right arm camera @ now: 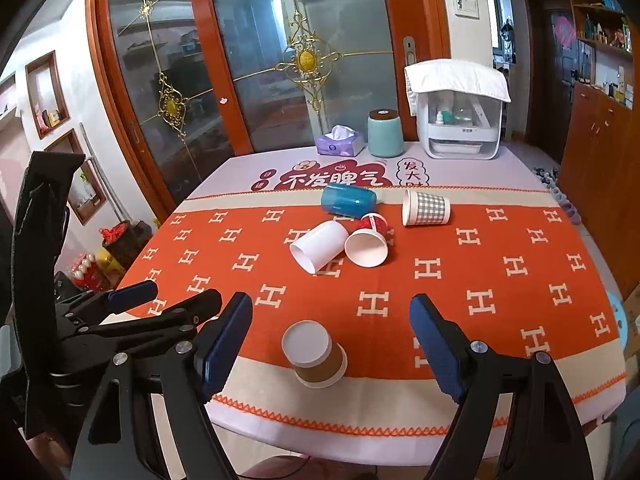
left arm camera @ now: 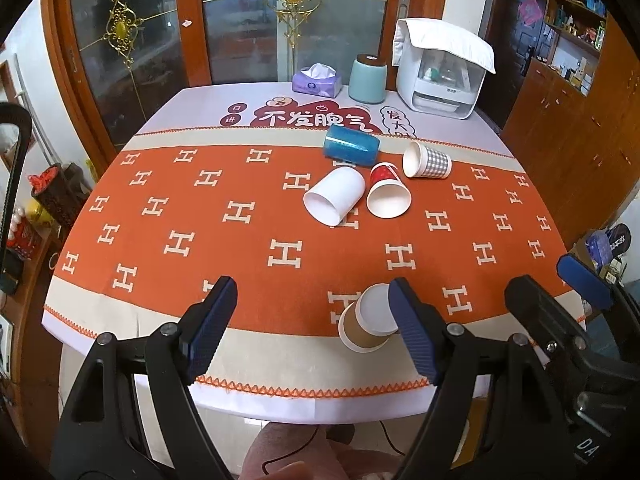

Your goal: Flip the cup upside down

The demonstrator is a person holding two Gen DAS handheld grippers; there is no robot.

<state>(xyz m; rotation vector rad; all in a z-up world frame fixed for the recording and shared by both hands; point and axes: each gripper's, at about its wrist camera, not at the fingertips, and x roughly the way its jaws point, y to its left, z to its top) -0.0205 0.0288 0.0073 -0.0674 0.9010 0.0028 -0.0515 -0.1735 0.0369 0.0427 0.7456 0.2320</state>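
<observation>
Brown cup (right arm camera: pixel 314 354) stands mouth-down on the tablecloth (right arm camera: pixel 460 280), well nearer the table's front edge than the four cups lying on their sides; left gripper (left arm camera: pixel 312 328) and right gripper (right arm camera: pixel 332 344) hang spread, holding nothing

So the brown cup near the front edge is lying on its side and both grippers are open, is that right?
Not quite. The brown cup stands upside down, its white base facing up, as the right wrist view shows. Both the left gripper and the right gripper are indeed open.
</observation>
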